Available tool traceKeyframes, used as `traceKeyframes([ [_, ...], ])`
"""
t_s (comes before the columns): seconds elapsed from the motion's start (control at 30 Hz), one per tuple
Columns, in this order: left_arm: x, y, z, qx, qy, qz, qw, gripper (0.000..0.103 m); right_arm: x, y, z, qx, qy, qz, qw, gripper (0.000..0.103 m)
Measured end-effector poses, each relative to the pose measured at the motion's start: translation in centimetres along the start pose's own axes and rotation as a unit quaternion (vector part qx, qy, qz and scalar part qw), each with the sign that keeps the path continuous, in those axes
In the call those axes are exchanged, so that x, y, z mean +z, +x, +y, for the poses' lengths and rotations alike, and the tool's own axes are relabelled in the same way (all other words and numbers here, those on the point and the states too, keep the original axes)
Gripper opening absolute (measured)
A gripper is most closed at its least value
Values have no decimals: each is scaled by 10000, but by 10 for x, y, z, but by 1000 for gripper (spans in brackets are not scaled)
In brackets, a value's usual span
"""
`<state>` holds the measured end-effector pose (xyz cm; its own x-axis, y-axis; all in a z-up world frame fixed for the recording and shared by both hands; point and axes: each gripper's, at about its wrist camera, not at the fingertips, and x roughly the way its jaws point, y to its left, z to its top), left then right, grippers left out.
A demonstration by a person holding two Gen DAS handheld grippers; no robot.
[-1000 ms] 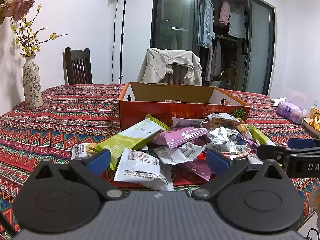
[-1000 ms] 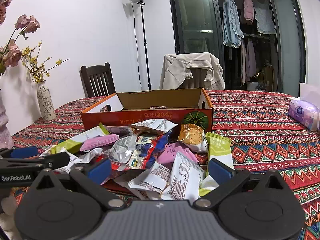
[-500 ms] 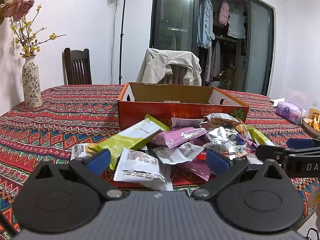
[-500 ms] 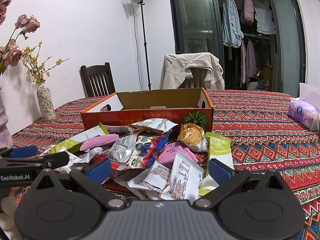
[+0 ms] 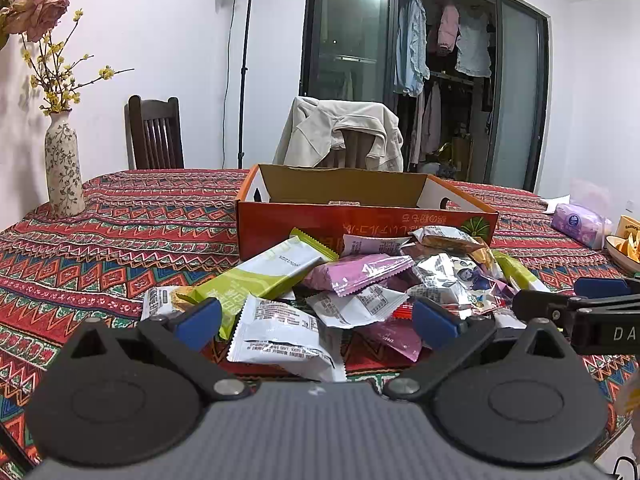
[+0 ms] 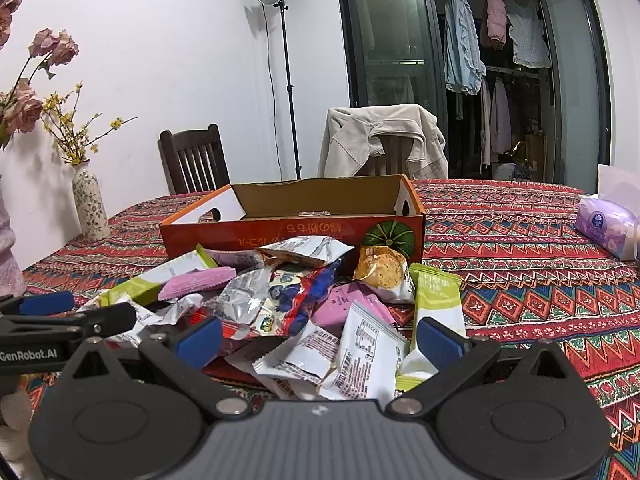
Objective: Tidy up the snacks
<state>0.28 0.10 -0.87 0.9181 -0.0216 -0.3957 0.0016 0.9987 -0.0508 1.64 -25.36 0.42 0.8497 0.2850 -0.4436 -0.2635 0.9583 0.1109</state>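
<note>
A pile of snack packets lies on the patterned tablecloth in front of an open orange cardboard box (image 5: 360, 224), which also shows in the right wrist view (image 6: 296, 232). The pile holds a long green bar (image 5: 260, 276), a pink packet (image 5: 360, 272), white packets (image 5: 280, 332) and silver ones (image 6: 260, 296). My left gripper (image 5: 316, 320) is open and empty, low over the near side of the pile. My right gripper (image 6: 318, 336) is open and empty, just right of it, over white packets (image 6: 368, 352) and a second green bar (image 6: 434, 304). The box looks empty.
A flowered vase (image 5: 62, 172) stands at the far left. A purple tissue pack (image 6: 604, 228) and a snack dish (image 5: 626, 248) lie at the right. Two chairs (image 5: 154, 136), one draped with a jacket (image 5: 344, 136), stand behind the table.
</note>
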Motion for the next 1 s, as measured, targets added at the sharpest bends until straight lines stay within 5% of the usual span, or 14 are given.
traceKeyframes([
  [0.67, 2, 2, 1, -6, -13, 8, 10000, 103, 0, 1, -6, -8, 1, 3, 10000, 103],
  [1.0, 14, 8, 11, 205, -112, -43, 9997, 103, 25, 20, -40, -156, -147, 170, 9996, 103],
])
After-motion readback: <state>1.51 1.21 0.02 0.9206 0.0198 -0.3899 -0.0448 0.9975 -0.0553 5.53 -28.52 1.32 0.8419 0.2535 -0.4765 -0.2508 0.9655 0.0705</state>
